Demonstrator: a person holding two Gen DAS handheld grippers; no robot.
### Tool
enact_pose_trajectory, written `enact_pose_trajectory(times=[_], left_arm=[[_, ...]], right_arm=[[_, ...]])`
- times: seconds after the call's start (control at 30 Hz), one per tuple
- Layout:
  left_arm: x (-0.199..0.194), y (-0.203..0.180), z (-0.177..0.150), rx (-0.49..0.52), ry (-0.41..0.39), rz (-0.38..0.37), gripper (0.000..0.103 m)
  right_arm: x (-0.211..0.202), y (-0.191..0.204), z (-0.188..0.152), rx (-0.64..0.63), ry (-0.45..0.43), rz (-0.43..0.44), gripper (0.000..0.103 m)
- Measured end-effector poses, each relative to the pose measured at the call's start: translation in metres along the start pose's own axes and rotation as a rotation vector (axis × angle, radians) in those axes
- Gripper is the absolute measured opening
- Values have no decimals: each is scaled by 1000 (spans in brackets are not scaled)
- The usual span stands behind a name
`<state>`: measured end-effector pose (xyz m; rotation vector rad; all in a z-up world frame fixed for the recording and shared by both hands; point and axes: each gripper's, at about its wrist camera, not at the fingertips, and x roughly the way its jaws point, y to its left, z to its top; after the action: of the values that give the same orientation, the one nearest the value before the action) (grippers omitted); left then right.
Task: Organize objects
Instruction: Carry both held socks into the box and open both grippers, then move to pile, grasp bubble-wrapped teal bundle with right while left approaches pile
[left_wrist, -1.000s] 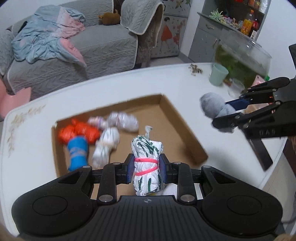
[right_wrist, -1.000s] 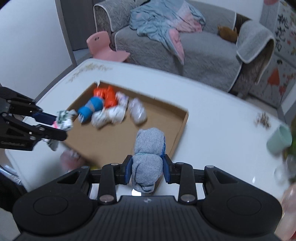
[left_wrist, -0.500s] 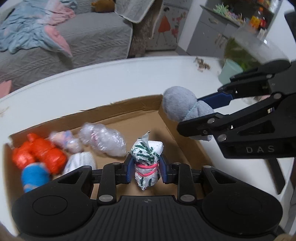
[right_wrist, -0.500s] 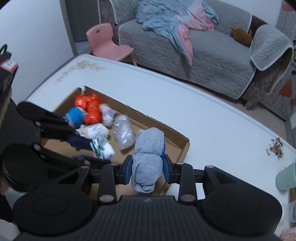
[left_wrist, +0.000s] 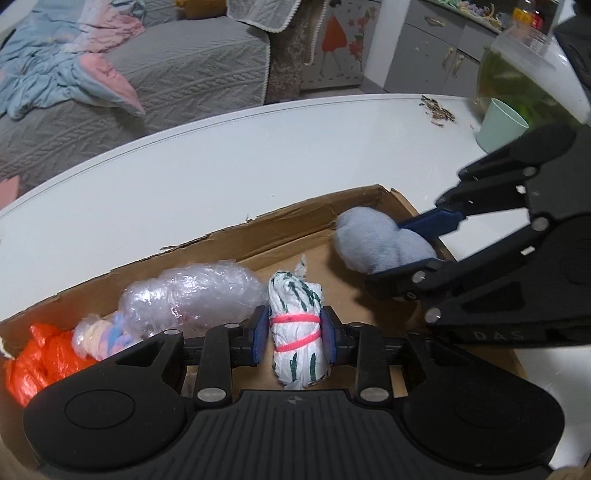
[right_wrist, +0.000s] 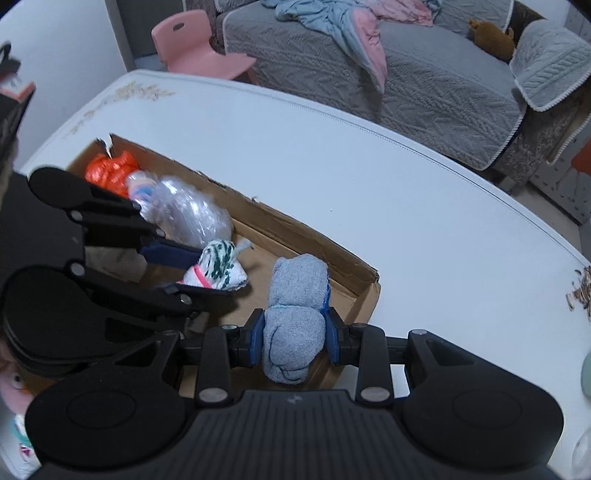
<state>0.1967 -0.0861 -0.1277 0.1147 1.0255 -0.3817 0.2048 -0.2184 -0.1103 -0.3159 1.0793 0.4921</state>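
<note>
both bundles now over cardboard tray (left_wrist: 280, 236)

A living room with a grey sofa beyond a white table

The white table (right_wrist: 369, 184), with a faint floral print at its far-left corner, fills the middle. At 12 o'clock in the right wrist view stands a grey quilted sofa (right_wrist: 424, 74) strewn with a blue and pink blanket (right_wrist: 332, 22); a brown plush toy (right_wrist: 491, 35) sits at 1 o'clock, a pink child's chair (right_wrist: 195, 51) at 11 o'clock by a white wall (right_wrist: 55, 55). In the left wrist view, a grey cabinet (left_wrist: 424, 66) stands at 1 o'clock, a glass fish tank (left_wrist: 524, 74) and mint-green cup (left_wrist: 498, 125) at 2 o'clock.
</note>
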Motion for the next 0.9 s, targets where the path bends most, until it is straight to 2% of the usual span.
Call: enact_pose_trajectory(times=[0.07,0.13,0.17,0.23,0.3,0.4,0.47,0.6,0.83,0.9], left_arm=[[2,0,-2,28,9,10,53],[2,-1,-5,35,22,6,62],[1,-1,-6,34,27,-11,73],[-3,-5,-8,51,26,-16,81],[-6,-10,-8,74,28,-14,82],[-7,-14,-6,83,57,-1,82],[-10,-13,-6,69,65,-4,88],[-19,-12,-10,54,84,-11,90],[-62,-19,-27,48,82,-13,99],[-81,-22,-35,53,67,-7,100]], right_arm=[[2,0,0,-21,6,-1,31],[2,3,0,-62,8,-5,34],[0,4,0,-77,8,-6,35],[-5,7,0,-94,5,-4,41],[-12,9,-1,-99,-7,10,52],[-15,15,-2,-121,3,3,52],[-16,17,-2,-136,4,-11,52],[-22,20,-6,-145,16,-8,52],[-41,22,-10,-110,-4,-35,55],[-54,22,-15,-96,-25,-36,60]])
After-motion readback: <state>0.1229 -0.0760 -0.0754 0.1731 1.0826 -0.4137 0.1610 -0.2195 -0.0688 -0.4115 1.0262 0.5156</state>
